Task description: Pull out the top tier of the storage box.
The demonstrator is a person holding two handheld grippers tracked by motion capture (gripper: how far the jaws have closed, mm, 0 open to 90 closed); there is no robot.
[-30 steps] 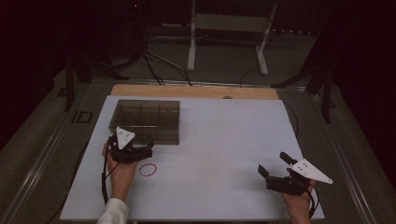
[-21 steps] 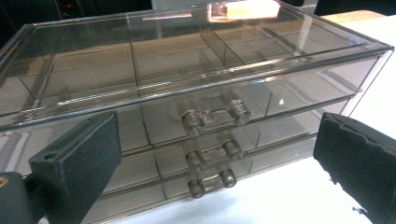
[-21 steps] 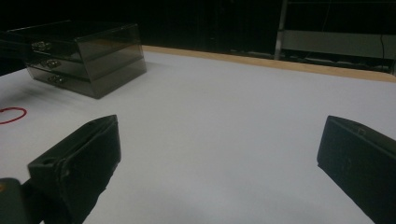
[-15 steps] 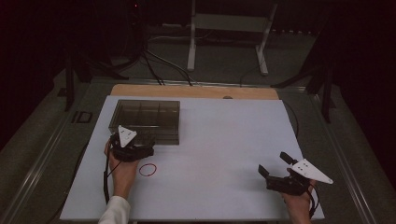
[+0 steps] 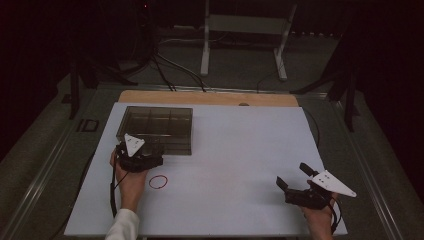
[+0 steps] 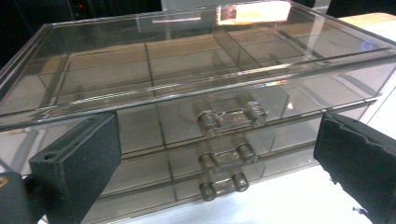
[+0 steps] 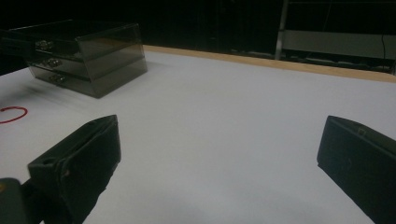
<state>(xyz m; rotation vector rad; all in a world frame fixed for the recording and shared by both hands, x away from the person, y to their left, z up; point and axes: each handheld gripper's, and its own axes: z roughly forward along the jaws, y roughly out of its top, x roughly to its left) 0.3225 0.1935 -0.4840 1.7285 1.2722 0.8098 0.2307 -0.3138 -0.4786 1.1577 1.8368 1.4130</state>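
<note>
A smoky clear drawer box (image 5: pixel 155 129) stands at the back left of the white table (image 5: pixel 235 150). My left gripper (image 5: pixel 145 156) is right in front of it, open. In the left gripper view the box (image 6: pixel 187 70) looms close, with three stacked drawers and their clear handles (image 6: pixel 231 116) between the wide-apart jaws of my left gripper (image 6: pixel 219 140). A red ring (image 5: pixel 158 182) lies flat on the table just right of the left hand. My right gripper (image 5: pixel 293 176) rests low at the front right, open and holding nothing; my right gripper (image 7: pixel 222 140) faces the distant box (image 7: pixel 88 46) and the red ring (image 7: pixel 11 114).
A wooden strip (image 5: pixel 210 97) runs along the table's far edge. Behind it stand a white metal frame (image 5: pixel 245 30) and cables on the dark floor. Bare white tabletop spreads between the two hands.
My left gripper has crept forward, closer to the front of the drawer box. The right gripper and the red ring have stayed put.
</note>
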